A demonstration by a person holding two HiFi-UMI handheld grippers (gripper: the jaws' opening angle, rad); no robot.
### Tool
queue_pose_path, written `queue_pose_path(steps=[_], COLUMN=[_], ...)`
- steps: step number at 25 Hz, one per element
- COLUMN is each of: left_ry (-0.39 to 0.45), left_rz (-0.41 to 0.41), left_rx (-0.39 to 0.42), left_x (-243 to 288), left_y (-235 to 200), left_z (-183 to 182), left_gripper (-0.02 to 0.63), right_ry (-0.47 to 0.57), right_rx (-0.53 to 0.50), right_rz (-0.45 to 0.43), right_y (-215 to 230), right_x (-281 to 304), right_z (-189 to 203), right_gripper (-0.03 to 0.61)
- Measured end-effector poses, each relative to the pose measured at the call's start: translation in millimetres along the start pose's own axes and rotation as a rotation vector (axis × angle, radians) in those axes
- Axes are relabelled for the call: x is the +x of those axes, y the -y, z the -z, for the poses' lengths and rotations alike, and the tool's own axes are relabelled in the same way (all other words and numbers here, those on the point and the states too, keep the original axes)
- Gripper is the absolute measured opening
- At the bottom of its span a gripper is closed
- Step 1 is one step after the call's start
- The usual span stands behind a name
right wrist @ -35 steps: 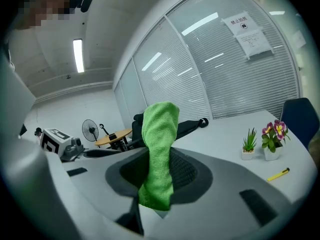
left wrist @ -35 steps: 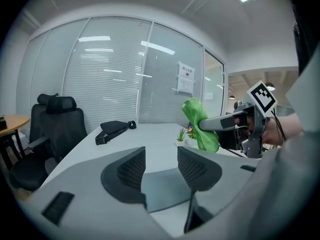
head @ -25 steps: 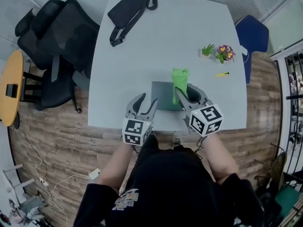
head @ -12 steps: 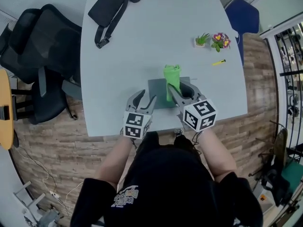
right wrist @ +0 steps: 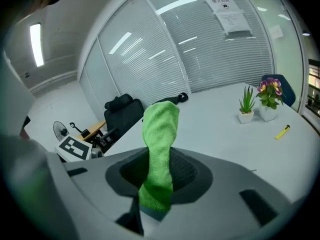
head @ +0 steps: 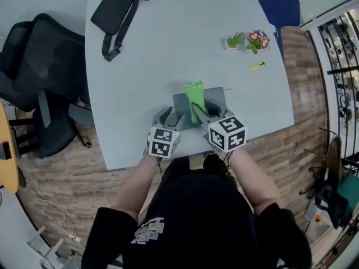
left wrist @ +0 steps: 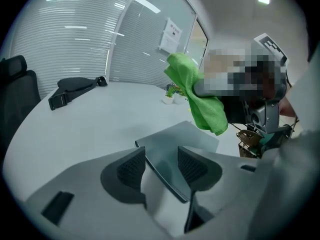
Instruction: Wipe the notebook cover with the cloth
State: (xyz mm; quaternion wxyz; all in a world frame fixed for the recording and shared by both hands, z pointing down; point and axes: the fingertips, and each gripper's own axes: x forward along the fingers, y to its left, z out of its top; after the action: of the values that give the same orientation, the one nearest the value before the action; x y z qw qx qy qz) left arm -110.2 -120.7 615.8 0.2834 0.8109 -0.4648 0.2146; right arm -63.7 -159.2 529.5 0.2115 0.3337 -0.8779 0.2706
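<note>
Grey notebook [head: 183, 101] lies flat on the white table [head: 157, 55] at the near edge, right in front of the person.

Right gripper [head: 203, 109] sits over the notebook's near right part. Its jaws are clamped tight on the green cloth [head: 195, 93], which is pinched at the lower end. The rest of the cloth stands up out of the jaws as a bunched strip above the notebook cover. Can't tell if the cloth touches the cover.

Left gripper [head: 171, 116] is at the notebook's near left corner, jaws parted a moderate gap. In the left gripper view the notebook's corner and edge run in between the two pads. The pads don't look pressed on it, so nothing is gripped.

Black bag [head: 115, 9] with a strap lies far beyond the notebook, to the left, on the table's far side. Small green potted plant [head: 234, 40] and flower pot [head: 257, 38] stand side by side beyond the notebook to the right. Yellow marker [head: 257, 66] lies right of the notebook, nearer than the pots. Black office chairs [head: 33, 55] are off the table, left of the notebook. Blue chair [head: 279, 7] is past the table's far right corner.
</note>
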Motion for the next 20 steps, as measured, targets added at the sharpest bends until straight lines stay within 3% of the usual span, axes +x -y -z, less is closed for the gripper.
queue_pose_path(steps=[11,20], left_ry=[-0.101,-0.105], left_rz=[0.041,0.047], left_rx=[0.027,0.011], left_x=[28,28], left_y=[-8,-7], left_z=[28,28], left_gripper=[0.19,0.19], right_ry=[-0.144,-0.259], right_rx=[-0.037,-0.101], right_rz=[0.013,-0.014], right_y=[9,13], right_x=[38,64], right_z=[38,66], right_gripper=[0.112,0.112])
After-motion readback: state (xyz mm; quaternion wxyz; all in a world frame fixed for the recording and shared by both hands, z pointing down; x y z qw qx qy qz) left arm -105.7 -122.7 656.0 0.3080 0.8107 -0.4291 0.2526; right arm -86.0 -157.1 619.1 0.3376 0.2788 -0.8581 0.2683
